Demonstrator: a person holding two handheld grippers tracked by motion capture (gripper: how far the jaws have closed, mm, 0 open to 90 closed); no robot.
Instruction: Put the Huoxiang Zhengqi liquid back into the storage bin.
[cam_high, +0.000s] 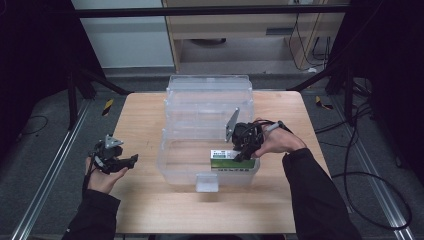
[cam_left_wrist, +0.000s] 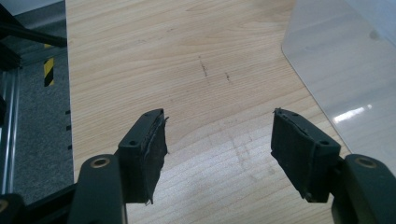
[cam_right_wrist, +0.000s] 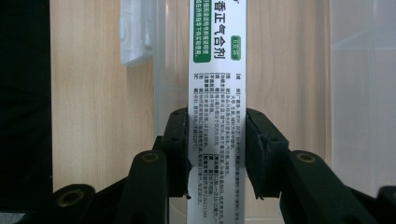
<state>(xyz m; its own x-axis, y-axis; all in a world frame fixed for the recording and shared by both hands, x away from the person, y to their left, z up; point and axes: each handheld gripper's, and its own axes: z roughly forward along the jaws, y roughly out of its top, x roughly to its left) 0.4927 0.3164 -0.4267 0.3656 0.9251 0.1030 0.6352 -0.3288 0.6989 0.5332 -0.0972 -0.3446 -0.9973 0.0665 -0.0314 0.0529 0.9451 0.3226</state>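
A: Where is the box (cam_high: 230, 163) right now?

B: It sits low inside the clear bin (cam_high: 172, 167), at the front right corner, close to the near wall. The right gripper (cam_high: 243, 156) has it clamped: in the right gripper view the 2 jaws press on the long sides of the box (cam_right_wrist: 217, 93), about midway along its printed face.

A: Why grip it across the narrow width?

B: Probably because that is the span the jaws can close on firmly. They stand partly closed, pads flat against the card, so the box stays square and does not twist. Holding it lengthwise along the wall also lets it lie flat in the corner.

A: And the left gripper (cam_high: 131, 159)?

B: It rests over the bare table (cam_high: 150, 200), left of the bin and apart from it. Its jaws gape wide with nothing between them, just wood grain below the left gripper (cam_left_wrist: 219, 135) and an edge of the bin (cam_left_wrist: 336, 70) to one side. It looks parked clear so the right hand can work alone.

A: Is the lid in the way?

B: No, the lid (cam_high: 210, 92) is swung back behind the bin.
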